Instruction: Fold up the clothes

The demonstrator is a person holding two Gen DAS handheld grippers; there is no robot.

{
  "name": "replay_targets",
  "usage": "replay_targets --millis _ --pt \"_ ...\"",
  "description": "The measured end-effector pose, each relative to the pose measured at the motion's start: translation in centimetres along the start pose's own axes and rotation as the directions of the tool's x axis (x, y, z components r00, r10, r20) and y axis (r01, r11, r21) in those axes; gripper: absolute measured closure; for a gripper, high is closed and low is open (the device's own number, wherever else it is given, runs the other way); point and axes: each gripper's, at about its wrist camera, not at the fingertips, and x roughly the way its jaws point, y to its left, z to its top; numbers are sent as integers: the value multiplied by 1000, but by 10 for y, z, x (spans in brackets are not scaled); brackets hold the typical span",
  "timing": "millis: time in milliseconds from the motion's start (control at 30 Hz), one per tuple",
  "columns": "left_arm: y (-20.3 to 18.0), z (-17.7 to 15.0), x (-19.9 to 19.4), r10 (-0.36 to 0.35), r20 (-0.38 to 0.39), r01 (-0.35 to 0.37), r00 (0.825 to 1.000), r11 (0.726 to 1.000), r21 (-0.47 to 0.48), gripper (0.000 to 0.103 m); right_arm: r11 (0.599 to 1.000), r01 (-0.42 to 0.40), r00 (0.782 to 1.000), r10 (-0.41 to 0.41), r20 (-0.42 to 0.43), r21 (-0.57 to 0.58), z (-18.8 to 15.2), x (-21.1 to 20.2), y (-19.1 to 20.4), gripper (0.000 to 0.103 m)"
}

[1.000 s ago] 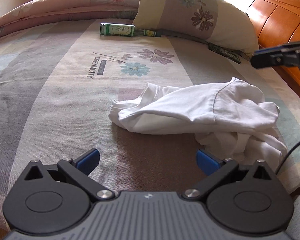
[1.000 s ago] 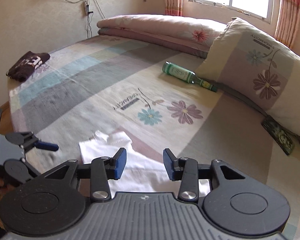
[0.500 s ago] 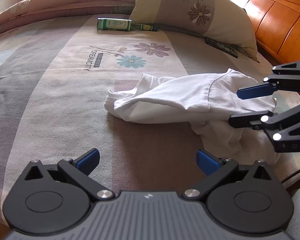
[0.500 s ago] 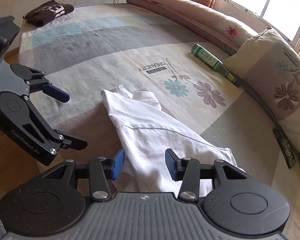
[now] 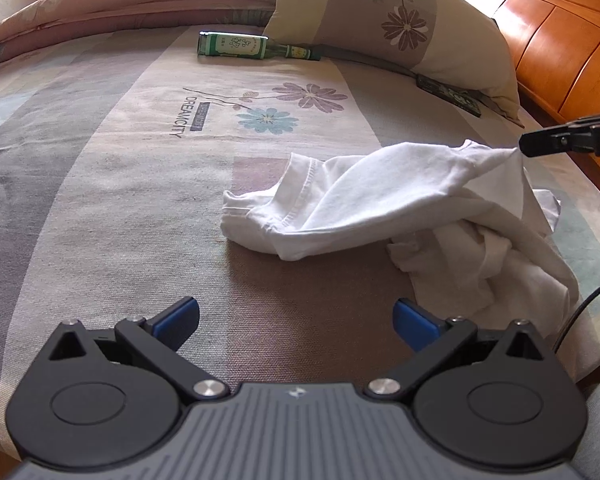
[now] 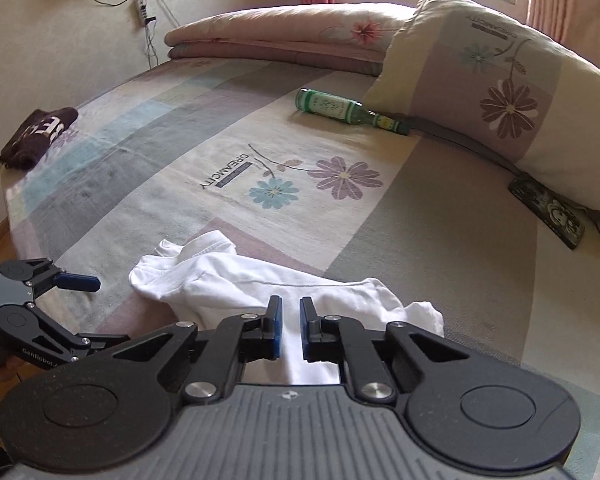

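We are clenching the right gripper (image 6: pixel 289 328) on the white garment (image 5: pixel 400 208), its blue-padded fingers (image 6: pixel 274 326) drawn close with a band of white cloth running between them. In the left wrist view the same gripper is showing at the right edge as a dark tip meeting a raised peak of the cloth, so that corner is being held up off the bed while the rest is trailing down in folds.

We are holding the left gripper (image 5: pixel 298 316) released, its fingers (image 5: pixel 178 314) spread wide and hovering over bare bedspread, near the crumpled lower edge of the garment but not touching it. From the right wrist view it is sitting at the left, beside the edge of the bed (image 6: pixel 100 208).

The garment is lying bunched on the near part of the bed, a hemmed opening facing the left gripper and a rumpled heap toward the right side. Beyond it the bedspread is showing a printed flower pattern. A green glass bottle (image 5: pixel 252 46) is lying on its side farther back, its neck just beside a flowered pillow (image 5: pixel 400 24). A folded quilt (image 6: pixel 284 40) is resting along the far side, and a dark garment (image 6: pixel 36 136) is lying at the far left corner, well apart from the white one.
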Motion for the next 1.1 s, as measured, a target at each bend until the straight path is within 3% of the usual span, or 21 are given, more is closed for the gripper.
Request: replay_targets --millis 67,167,267,333,367,500,567,633,767,867,1100 --pt "-1 -1 1 -2 -5 2 1000 1000 1 1 1000 6 1000 -6 -5 -12 -1 2 0 90" --pt "-3 -1 3 0 -13 0 1000 1000 2 1 998 -20 1000 19 -18 -59 -6 7 14 80" --pt "-1 -1 3 5 -17 -4 1000 1000 3 1 991 -58 998 57 -11 -120 -8 5 35 63" --pt "0 0 3 3 -23 -2 1000 1000 6 1 983 -76 997 75 -15 -169 -10 6 47 46" --pt "0 1 3 -1 -27 1 1000 1000 10 1 977 -81 997 78 -23 -199 -10 7 54 45" --pt "-4 3 3 -18 -34 20 999 998 52 1 952 -41 997 21 -70 -303 -16 17 69 46" --pt "-7 5 3 -23 -30 26 999 997 79 1 947 -6 997 -18 -74 -320 -17 19 68 57" --pt "-9 5 4 -27 -10 28 1000 995 101 1 958 -38 997 15 -82 -283 -14 19 61 69" --pt "-11 2 4 -55 77 42 996 987 152 1 969 -51 996 32 -81 -243 -10 23 58 71" --pt "-13 2 10 -64 66 52 996 985 162 1 971 -89 995 76 -64 -224 -7 18 56 79" --pt "-10 0 24 -114 25 109 993 986 129 1 966 -52 996 32 -83 -252 -9 29 53 81"
